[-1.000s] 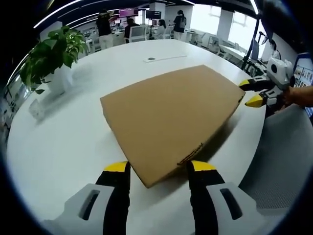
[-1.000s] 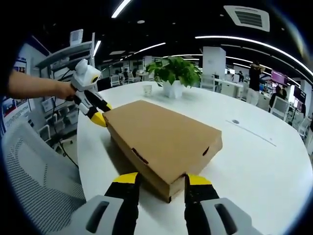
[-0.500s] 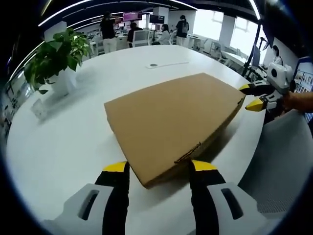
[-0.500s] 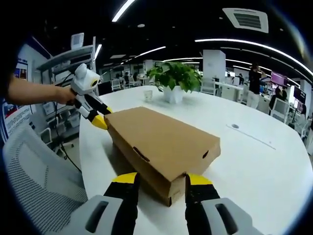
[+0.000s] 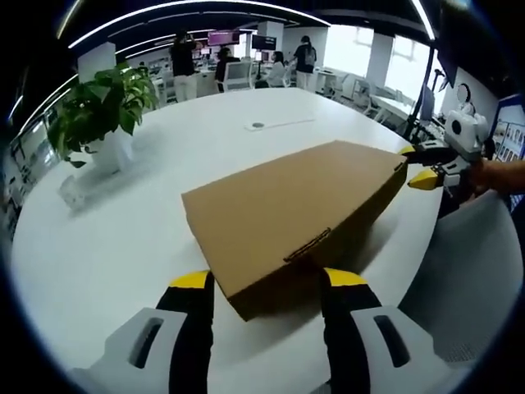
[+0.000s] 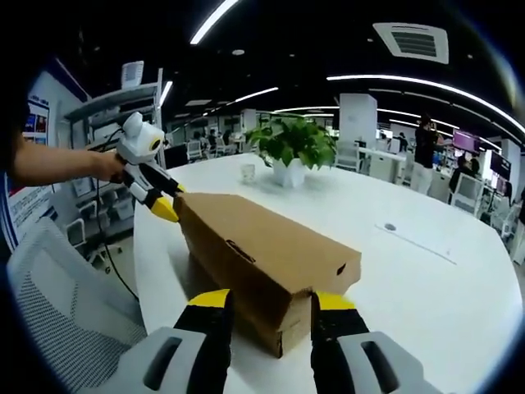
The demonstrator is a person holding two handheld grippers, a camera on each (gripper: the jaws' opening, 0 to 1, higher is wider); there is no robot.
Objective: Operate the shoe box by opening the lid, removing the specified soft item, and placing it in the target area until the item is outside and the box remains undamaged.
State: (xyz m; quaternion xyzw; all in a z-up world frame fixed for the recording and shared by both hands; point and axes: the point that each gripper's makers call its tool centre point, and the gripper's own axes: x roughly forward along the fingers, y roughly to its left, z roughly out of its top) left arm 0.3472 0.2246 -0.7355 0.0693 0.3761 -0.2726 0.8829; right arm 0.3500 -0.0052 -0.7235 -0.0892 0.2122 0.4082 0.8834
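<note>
The brown cardboard shoe box [image 5: 291, 217] lies across the middle of both views on a round white table [image 5: 123, 238], one corner pointing down between each view's own jaws. In the right gripper view the shoe box [image 6: 262, 258] shows a long side wall with a slot cut into it, and its lid looks lifted a little at the near corner, a dark seam showing beneath it.

In the left gripper view the left gripper [image 5: 262, 287] rises from the bottom edge, its yellow-tipped jaws apart on either side of the near corner; whether they press the cardboard I cannot tell. The right gripper [image 6: 264, 304] stands the same way in its own view — jaws apart, straddling the opposite corner, contact unclear. Each gripper also shows small at the far corner in the other's view, held by a hand [image 6: 107, 167].

Further out, a potted plant [image 5: 102, 107] sits at the upper left of the left gripper view, and a mesh chair [image 6: 61, 328] fills the lower left of the right gripper view. People [image 5: 184, 57] stand among desks along the top.
</note>
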